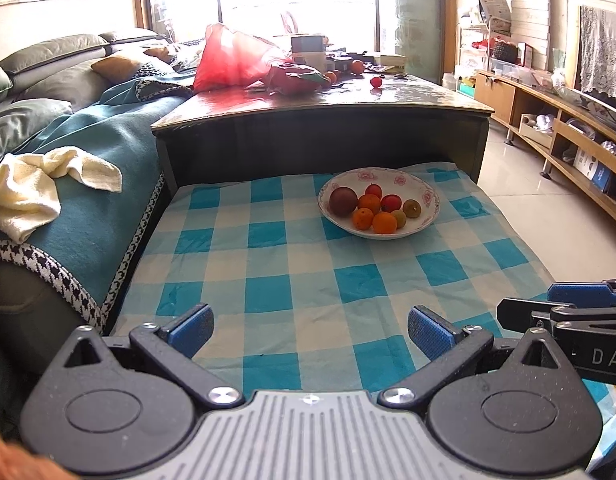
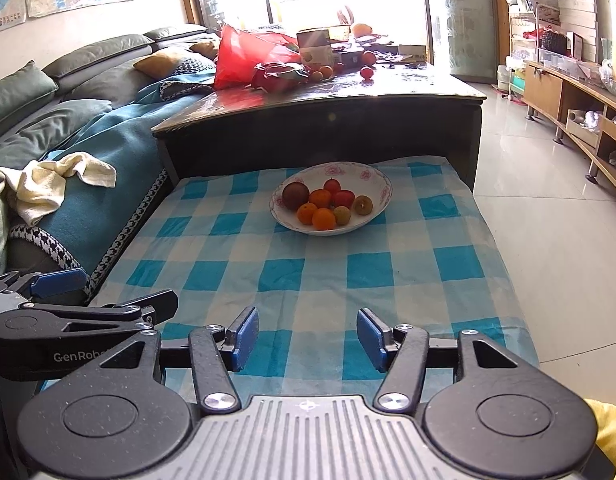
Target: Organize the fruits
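A white flowered bowl stands at the far side of the blue checked cloth. It holds a dark purple fruit, several oranges, red fruits and small brownish fruits. The bowl also shows in the right wrist view. My left gripper is open and empty above the near cloth. My right gripper is open and empty, to the right of the left one.
A dark coffee table rises behind the cloth, with a red bag and loose fruits. A sofa with teal blanket and a cream towel lies left. Tiled floor and a wooden shelf unit lie right.
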Tool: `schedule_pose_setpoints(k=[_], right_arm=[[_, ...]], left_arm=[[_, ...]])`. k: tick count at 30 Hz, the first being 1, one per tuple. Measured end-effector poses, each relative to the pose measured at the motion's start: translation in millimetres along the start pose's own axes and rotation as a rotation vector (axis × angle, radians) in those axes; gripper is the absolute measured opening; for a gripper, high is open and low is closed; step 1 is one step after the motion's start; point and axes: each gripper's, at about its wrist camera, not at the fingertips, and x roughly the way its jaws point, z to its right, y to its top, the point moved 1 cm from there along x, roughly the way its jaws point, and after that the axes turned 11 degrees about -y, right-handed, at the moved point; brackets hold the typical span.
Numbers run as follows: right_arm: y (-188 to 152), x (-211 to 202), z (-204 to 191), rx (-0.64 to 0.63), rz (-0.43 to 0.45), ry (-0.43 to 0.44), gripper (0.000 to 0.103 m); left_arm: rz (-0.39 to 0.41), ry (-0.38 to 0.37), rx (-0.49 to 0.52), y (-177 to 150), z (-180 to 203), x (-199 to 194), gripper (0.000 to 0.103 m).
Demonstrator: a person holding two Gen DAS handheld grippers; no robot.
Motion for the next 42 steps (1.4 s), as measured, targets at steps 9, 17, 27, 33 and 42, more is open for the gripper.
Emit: schedule_pose_setpoints(k=[9,17,27,33,42], right_arm=[[-2.2,-2.7,0.2,0.000,0.005,0.002,0.050],[-5.3,-1.7,1.0,-0.003,-0.004,-0.002,0.050],[-9.3,0.8,0.8,-0.008,-0.026,-0.014,0.050],[-11.9,0.1,1.0,-0.009,-0.033,-0.021,0.050],[-14.6,-0.7,1.7,-0.011,-0.043,-0.031,0.051]], left_arm=[[-0.003,-0.006,0.003,-2.9,1.8,-2.5,0.103],[-0.012,-0.002,-0.005,-5.6,1.0,0.8,0.103],[-0.034,-0.002,-0.013,-10.2,0.7,3.3,0.103],[-0.042,-0.004,-0.009,-12.7,2.3,3.5,0.103],[-0.050,-0.004,-0.001,-15.2,3.9,3.4,0.103]])
